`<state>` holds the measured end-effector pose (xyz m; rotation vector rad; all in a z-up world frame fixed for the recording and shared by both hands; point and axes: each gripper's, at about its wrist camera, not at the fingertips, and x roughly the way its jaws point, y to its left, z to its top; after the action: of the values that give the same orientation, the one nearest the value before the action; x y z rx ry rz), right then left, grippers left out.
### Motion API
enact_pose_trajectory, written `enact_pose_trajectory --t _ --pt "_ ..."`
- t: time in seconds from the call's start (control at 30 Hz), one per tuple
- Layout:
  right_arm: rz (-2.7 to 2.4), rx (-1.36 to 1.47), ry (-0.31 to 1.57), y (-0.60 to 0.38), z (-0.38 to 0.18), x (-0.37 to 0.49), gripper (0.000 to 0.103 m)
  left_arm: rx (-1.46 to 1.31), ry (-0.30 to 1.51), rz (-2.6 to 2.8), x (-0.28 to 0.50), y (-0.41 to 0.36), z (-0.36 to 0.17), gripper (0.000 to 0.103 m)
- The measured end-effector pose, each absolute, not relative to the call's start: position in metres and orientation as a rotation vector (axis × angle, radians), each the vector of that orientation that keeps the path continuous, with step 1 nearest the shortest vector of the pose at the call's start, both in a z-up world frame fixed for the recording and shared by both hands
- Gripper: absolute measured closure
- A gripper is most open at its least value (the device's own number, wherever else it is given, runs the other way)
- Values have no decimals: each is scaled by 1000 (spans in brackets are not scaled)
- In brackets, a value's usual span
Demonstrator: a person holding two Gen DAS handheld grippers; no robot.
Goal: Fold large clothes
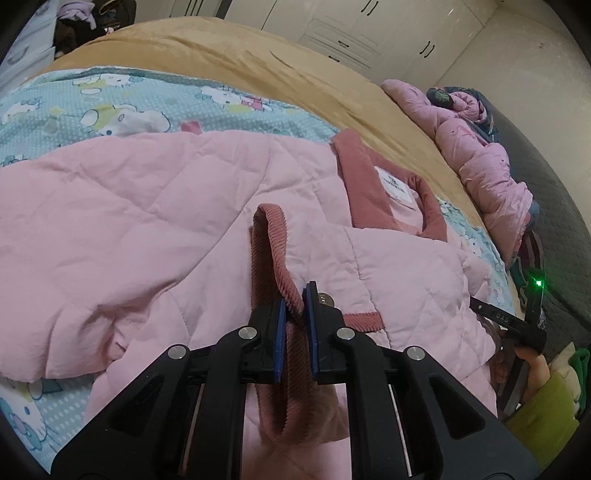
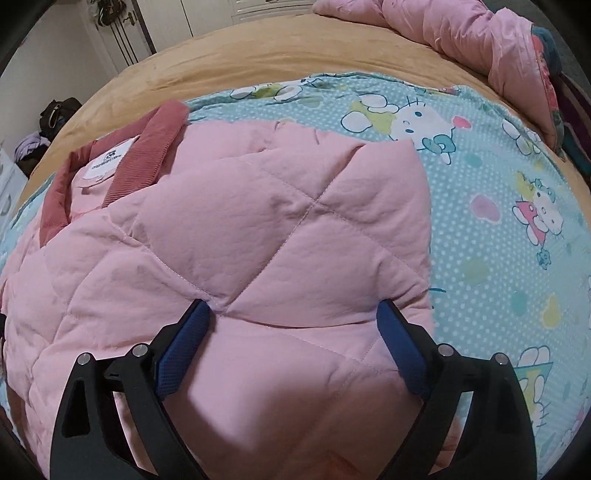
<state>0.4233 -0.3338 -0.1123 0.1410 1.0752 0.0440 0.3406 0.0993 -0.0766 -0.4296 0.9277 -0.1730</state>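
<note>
A pink quilted jacket (image 1: 155, 221) with a dark pink corduroy collar (image 1: 364, 181) lies on the Hello Kitty sheet (image 1: 74, 107). My left gripper (image 1: 295, 299) is shut on the jacket's corduroy cuff (image 1: 273, 266), which loops up between the blue pads. In the right wrist view the same jacket (image 2: 240, 236) fills the middle, its collar (image 2: 147, 155) at the upper left. My right gripper (image 2: 295, 314) is open, its fingers straddling a folded pink panel and pressing on it. The right gripper's body also shows at the right edge of the left wrist view (image 1: 517, 325).
A tan blanket (image 1: 229, 51) covers the bed beyond the sheet. A bundled pink quilt (image 1: 476, 147) lies at the bed's far side, also in the right wrist view (image 2: 461, 33). White cupboards (image 1: 354, 26) stand behind. Dark bags and clothes (image 2: 55, 110) sit by the wall.
</note>
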Motion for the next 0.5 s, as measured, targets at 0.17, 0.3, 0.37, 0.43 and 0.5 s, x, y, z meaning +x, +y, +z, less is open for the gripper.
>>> enact_pose_trajectory --t 0.17,0.3,0.37,0.43,0.5 --pt "102 147 989 -327 -71 395 11 -400 852 -193 325 97 -40 49" --pt "159 77 896 -310 -46 358 9 -310 808 -175 318 83 -12 28" --pt "178 48 866 -301 -38 344 8 -274 797 -173 316 73 -5 17" --pt "211 61 858 -296 -36 332 8 -238 804 -183 314 60 -2 9" --pt "234 84 864 -295 -37 326 8 -191 816 -199 314 43 -6 9"
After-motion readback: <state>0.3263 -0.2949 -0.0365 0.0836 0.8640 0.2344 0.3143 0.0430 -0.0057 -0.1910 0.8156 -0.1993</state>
